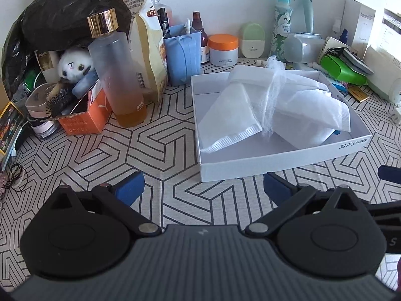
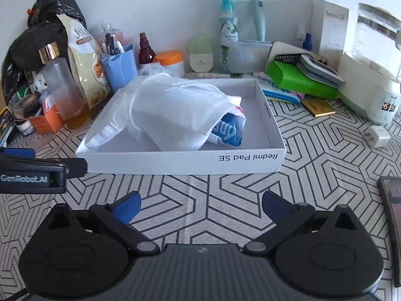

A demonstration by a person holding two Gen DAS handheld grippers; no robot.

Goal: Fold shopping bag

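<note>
- Two grippers hang over the patterned tabletop (image 1: 160,150), near side of the white box (image 2: 180,159); the left gripper (image 1: 203,185) and the right gripper (image 2: 201,204) both stand wide apart with nothing between their blue pads, and neither touches the bag
- One white non-woven shopping bag (image 2: 173,115) lies bundled inside the box, a gauzy strip (image 1: 272,105) wrapped around its middle, something blue printed showing at its right opening; by my judgement it looks roughly gathered rather than neatly folded, so whether folding is finished or only beginning I cannot tell
- Left to do, as I judge: reach in, lift or flatten the bag, and make clean folds
- Clutter crowds the far side: a frosted bottle (image 1: 117,75) and blue pen holder (image 1: 183,52) at left, a spray bottle (image 2: 226,25) and green case (image 2: 298,77) farther right; the box's near wall stands between grippers and bag
</note>
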